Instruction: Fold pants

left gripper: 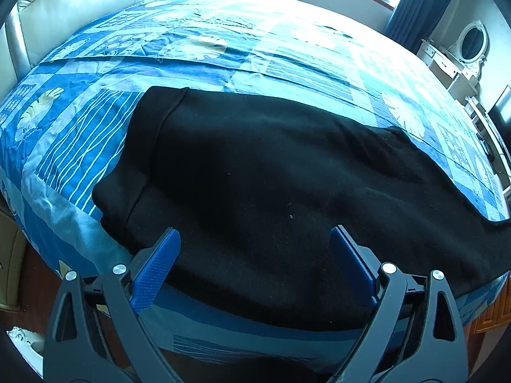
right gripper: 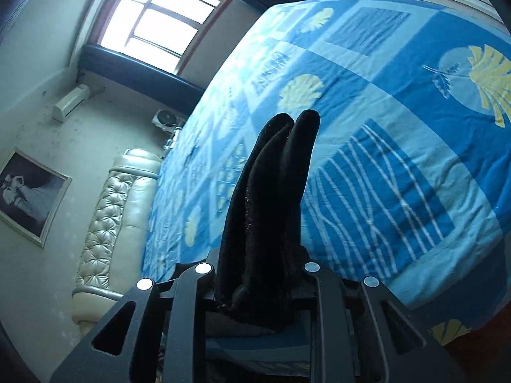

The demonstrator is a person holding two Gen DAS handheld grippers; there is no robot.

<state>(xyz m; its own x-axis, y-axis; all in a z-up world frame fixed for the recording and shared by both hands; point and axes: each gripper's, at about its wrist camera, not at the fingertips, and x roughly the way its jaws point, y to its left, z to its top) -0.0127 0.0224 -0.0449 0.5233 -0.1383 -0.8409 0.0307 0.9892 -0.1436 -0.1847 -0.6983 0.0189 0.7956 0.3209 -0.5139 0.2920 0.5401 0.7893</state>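
Observation:
Black pants [left gripper: 255, 175] lie spread across the blue patterned bedspread [left gripper: 198, 57], waistband toward the left in the left wrist view. My left gripper [left gripper: 255, 239] hovers over their near edge, its blue pads [left gripper: 159, 261] wide apart and open, nothing pinched. In the right wrist view my right gripper [right gripper: 262, 287] is shut on a bunched end of the black pants [right gripper: 271, 198]. That cloth sticks up in folds between the jaws, lifted above the bedspread [right gripper: 399, 95]. The fingertips themselves are hidden by the fabric.
A padded cream headboard [right gripper: 108, 223] borders the bed. A window [right gripper: 159, 16] with dark curtains, a wall air conditioner [right gripper: 70, 102] and a framed picture [right gripper: 28, 194] are beyond. A white dresser with an oval mirror [left gripper: 469, 44] stands to the right of the bed.

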